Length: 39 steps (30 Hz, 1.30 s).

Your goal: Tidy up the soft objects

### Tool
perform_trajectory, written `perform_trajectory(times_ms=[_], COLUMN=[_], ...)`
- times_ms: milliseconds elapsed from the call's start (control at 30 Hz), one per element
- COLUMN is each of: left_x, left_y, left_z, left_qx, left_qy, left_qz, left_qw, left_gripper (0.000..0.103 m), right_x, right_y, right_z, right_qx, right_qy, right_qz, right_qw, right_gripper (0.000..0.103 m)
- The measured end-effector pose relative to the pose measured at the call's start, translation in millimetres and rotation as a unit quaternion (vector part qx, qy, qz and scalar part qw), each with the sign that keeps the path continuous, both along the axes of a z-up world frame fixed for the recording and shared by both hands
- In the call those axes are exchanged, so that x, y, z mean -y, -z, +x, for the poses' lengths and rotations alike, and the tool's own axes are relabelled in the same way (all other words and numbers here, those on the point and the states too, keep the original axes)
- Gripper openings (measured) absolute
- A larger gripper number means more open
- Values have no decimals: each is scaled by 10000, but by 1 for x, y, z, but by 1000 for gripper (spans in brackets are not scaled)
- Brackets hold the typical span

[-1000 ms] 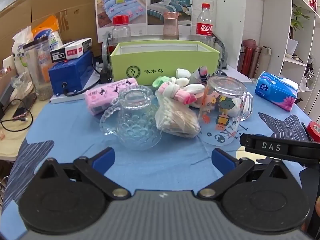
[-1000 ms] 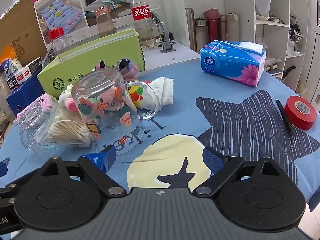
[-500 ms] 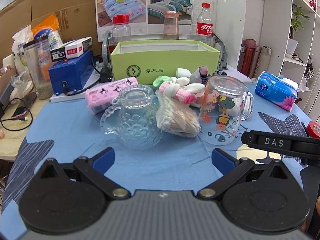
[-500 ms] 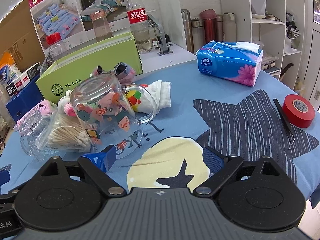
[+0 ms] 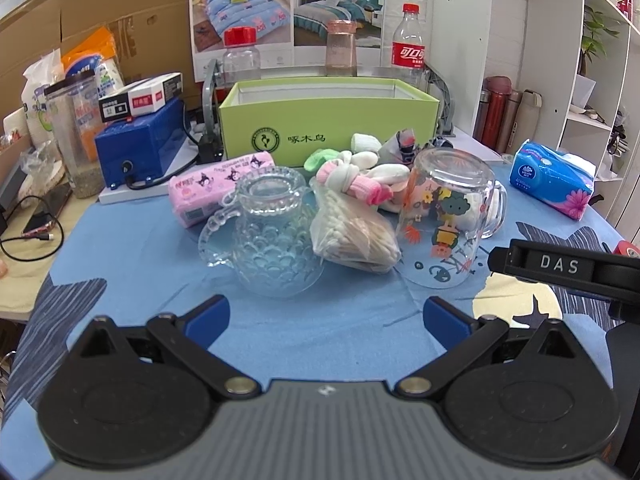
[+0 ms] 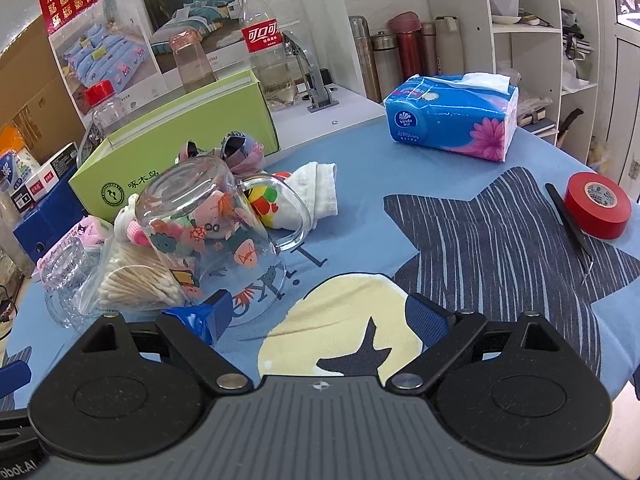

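A pile of rolled socks [image 5: 360, 176] lies in front of the green box [image 5: 328, 124], which is open at the top. A white sock [image 6: 316, 192] lies behind the printed glass mug [image 6: 208, 224]. A bag of cotton swabs [image 5: 352, 236] sits between the clear patterned jug [image 5: 272, 236] and the upturned printed mug [image 5: 448, 216]. My left gripper [image 5: 326, 318] is open and empty, low over the blue cloth, short of the jug. My right gripper [image 6: 318, 314] is open and empty, its left fingertip [image 6: 208, 314] close to the mug's rim.
A pink tissue pack [image 5: 218, 184] lies left of the socks. A blue tissue pack [image 6: 452, 116], red tape roll [image 6: 598, 204] and black tweezers [image 6: 568, 232] lie at the right. A blue device [image 5: 140, 148], bottles [image 5: 410, 48] and jars stand behind the box.
The right gripper has risen and drawn back slightly, so the mug sits lower in its view. The left gripper has hardly moved.
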<state>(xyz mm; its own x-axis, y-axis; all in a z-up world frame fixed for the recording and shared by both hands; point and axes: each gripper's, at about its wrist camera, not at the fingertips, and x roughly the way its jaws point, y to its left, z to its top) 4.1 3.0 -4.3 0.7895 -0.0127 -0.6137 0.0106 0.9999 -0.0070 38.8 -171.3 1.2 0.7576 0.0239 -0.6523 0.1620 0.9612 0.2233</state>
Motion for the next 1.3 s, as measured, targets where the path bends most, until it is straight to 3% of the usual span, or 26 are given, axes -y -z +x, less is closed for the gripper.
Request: perform_trajectory(times_ms=[600, 733, 900, 1133, 1300], left_x=[-2, -18, -61, -113, -117], left_y=[0, -7, -36, -68, -69], left_z=[0, -7, -9, 40, 101], left_qx=[-24, 16, 175, 237, -41], left_qy=[19, -38, -340, -1016, -1011], left_qz=[14, 100, 93, -201, -142], left_qw=[10000, 9999, 9992, 9943, 9948], left_gripper=[103, 103, 103, 102, 102], right_x=[-4, -4, 7, 24, 30], right_y=[1, -2, -15, -22, -30], right_z=[1, 0, 0, 9, 28], right_qx=[-98, -92, -75, -321, -288], right_qy=[-137, -175, -110, -80, -50], right_qz=[-130, -173, -292, -588, -693], right_qw=[9998, 9997, 9995, 9977, 9972], right_gripper=[81, 81, 81, 81, 81])
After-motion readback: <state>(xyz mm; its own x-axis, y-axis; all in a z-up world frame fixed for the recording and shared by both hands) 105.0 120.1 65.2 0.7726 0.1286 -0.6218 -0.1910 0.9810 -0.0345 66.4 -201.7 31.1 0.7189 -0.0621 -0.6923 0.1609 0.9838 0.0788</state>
